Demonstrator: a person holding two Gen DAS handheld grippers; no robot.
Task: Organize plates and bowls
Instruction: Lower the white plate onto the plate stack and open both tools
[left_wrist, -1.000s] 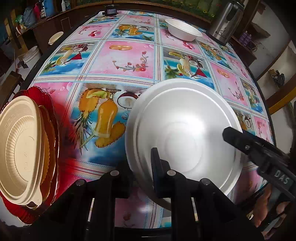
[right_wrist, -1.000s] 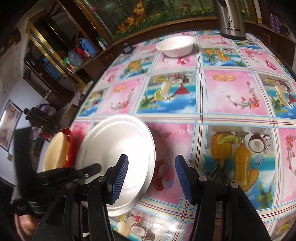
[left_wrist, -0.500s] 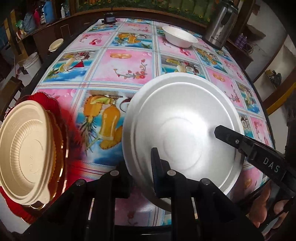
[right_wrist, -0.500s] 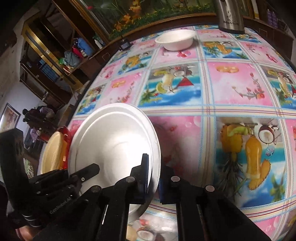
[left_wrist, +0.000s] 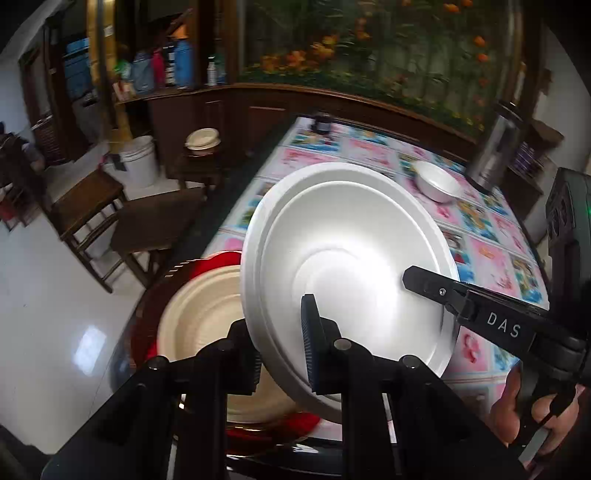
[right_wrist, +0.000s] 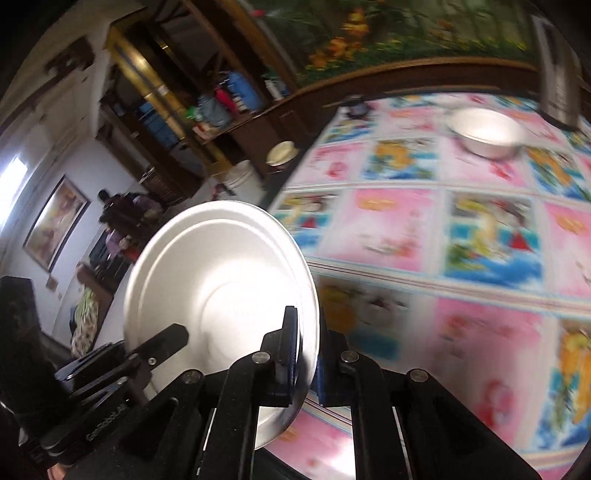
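Observation:
A large white plate (left_wrist: 343, 258) hangs tilted above the table (left_wrist: 491, 258), held on two sides. My left gripper (left_wrist: 280, 332) is shut on its near rim. My right gripper (left_wrist: 424, 280) clamps the rim on the right. In the right wrist view the right gripper (right_wrist: 304, 332) pinches the white plate (right_wrist: 221, 280) at its edge, and the left gripper (right_wrist: 166, 339) grips the opposite side. Below and left of the white plate lies a beige plate (left_wrist: 199, 314) stacked on a red plate (left_wrist: 218, 258). A white bowl (left_wrist: 437, 181) (right_wrist: 484, 136) stands far across the table.
A steel kettle (left_wrist: 493, 151) (right_wrist: 557, 74) stands behind the white bowl, and a small dark jar (left_wrist: 323, 122) sits at the far table edge. Wooden chairs (left_wrist: 88, 206) and a white bucket (left_wrist: 138, 158) are on the floor to the left. A hand (left_wrist: 517, 406) holds the right gripper.
The right gripper closed on the white plate's rim. Both grippers then lifted the plate off the table and carried it left, over the beige and red plates.

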